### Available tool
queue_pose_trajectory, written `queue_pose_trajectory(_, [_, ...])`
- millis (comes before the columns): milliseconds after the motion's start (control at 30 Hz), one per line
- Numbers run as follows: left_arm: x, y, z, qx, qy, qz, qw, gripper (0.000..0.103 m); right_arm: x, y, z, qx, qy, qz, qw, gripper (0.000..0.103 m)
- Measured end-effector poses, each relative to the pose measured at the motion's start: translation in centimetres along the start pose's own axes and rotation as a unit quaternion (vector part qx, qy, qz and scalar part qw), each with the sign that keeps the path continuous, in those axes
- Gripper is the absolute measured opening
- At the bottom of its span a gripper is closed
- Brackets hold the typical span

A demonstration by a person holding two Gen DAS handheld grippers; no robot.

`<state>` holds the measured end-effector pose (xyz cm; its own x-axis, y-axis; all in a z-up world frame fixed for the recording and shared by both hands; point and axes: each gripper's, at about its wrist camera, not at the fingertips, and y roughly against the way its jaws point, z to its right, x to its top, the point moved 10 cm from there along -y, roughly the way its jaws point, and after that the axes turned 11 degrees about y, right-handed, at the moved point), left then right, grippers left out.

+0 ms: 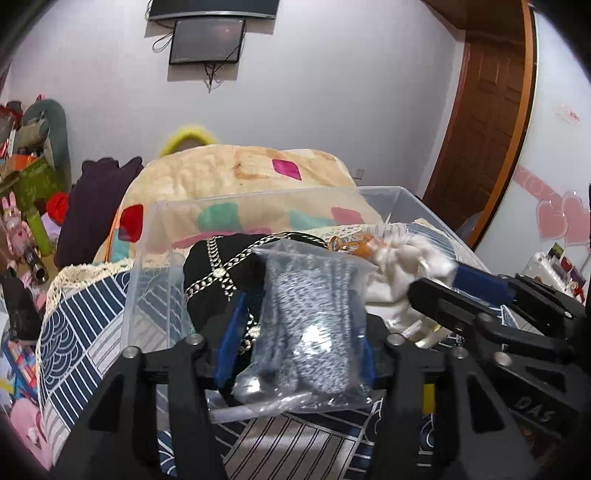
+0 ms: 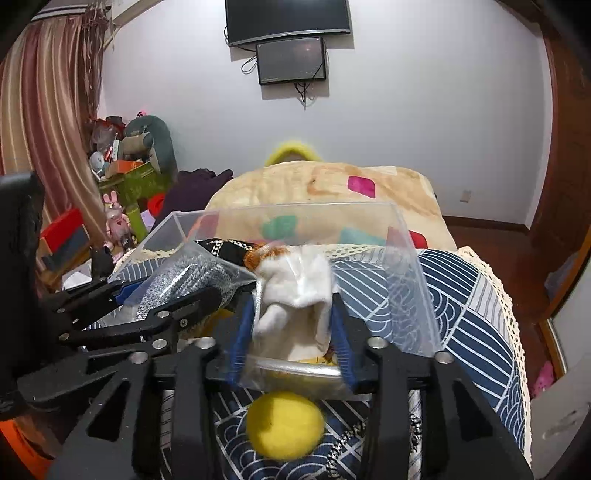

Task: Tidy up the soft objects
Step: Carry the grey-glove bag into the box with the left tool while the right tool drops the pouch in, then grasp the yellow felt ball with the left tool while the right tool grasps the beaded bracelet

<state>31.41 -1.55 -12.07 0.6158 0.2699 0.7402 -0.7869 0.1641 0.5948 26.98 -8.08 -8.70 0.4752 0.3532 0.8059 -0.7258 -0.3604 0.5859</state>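
Now: left gripper (image 1: 295,354) clamps the grey bag (image 1: 306,328), right gripper (image 2: 291,332) clamps the white bag (image 2: 295,295), both over the bin (image 2: 413,295) rim. Slick plastic may slip; grippers near, may collide.

Bedroom backdrop: wall screens, door, curtain and clutter

Two dark screens hang on the pale wall, a large television (image 2: 288,18) above a smaller monitor (image 2: 291,61) with cables dangling beneath it. A brown wooden door (image 1: 487,122) stands at the right of the left wrist view, and pink heart stickers (image 1: 561,218) decorate the white surface beside it. A striped reddish curtain (image 2: 40,122) hangs at the left. Near it sit a green box (image 2: 142,182), a grey-green plush toy (image 2: 155,138) and a small pink rabbit figure (image 2: 116,218).
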Motion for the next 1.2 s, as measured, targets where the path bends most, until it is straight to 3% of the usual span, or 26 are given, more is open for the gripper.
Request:
queue_pose_trajectory(200, [-0.4, 1.3, 0.3, -0.007, -0.004, -0.001, 1.0000, 0.057, 0.6, 2.0, 0.4, 0.004, -0.001, 0.019, 1.000, 0.053])
queue_pose_trajectory(667, [-0.3, 6.8, 1.8, -0.031, -0.016, 0.034, 0.9988, 0.075, 0.9, 7.3, 1.7, -0.019, 0.019, 0.069, 0.997, 0.062])
queue_pose_trajectory(833, [-2.0, 7.1, 3.7, -0.051, -0.043, 0.018, 0.9976, 0.076, -1.2, 7.1, 3.0, -0.035, 0.010, 0.051, 0.998, 0.064])
queue_pose_trajectory(1100, [-5.8, 5.4, 5.6, -0.059, -0.077, -0.011, 0.9952, 0.076, -6.3, 4.1, 4.5, -0.028, -0.008, -0.018, 0.999, 0.064])
queue_pose_trajectory(1200, [-7.1, 4.5, 6.0, -0.061, -0.082, -0.025, 0.9944, 0.066, -7.6, 3.5, 4.3, -0.019, -0.010, -0.035, 0.999, 0.064])
